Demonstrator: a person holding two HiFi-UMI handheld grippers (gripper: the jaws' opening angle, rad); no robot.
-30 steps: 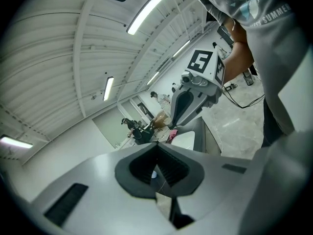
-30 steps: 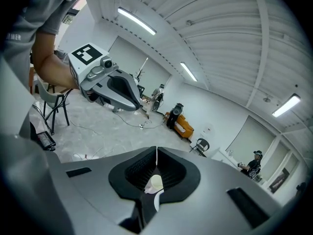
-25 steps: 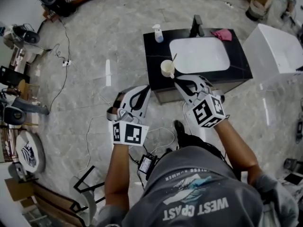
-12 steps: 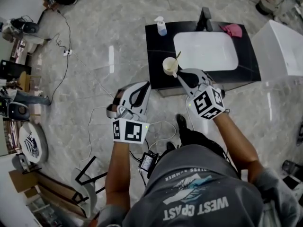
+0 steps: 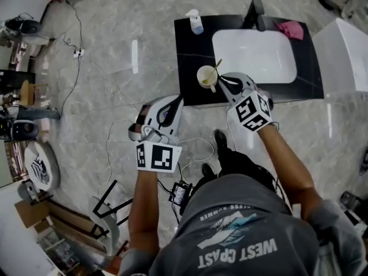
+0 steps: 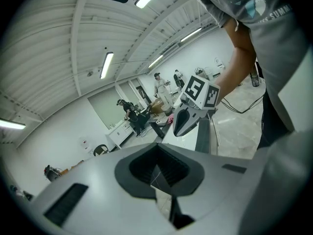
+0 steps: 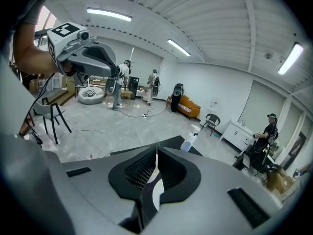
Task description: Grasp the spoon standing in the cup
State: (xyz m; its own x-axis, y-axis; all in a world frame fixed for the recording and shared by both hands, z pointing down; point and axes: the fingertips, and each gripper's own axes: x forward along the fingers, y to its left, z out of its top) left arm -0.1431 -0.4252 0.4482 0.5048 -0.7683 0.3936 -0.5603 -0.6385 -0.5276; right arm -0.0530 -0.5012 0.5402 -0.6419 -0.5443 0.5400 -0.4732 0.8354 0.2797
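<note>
both grippers are seen closed and empty, the left gripper [image 5: 176,103] well short, the right gripper [image 5: 223,84] just beside the cup [image 5: 201,80], whose light, stiff, likely slippery spoon [image 5: 216,66] is best pinched high on its handle.

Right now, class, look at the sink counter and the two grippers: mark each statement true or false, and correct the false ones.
1. A spoon stands in the cup on the black counter. True.
2. The right gripper has its fingers closed on the spoon. False: the fingers are shut with nothing between them, next to the cup.
3. The spray bottle lies in the sink. False: it stands upright on the counter's far left corner, outside the basin.
4. A pink cloth lies on the counter next to the faucet. True.
5. The left gripper holds the cup. False: it is shut, empty and away from the cup.
</note>
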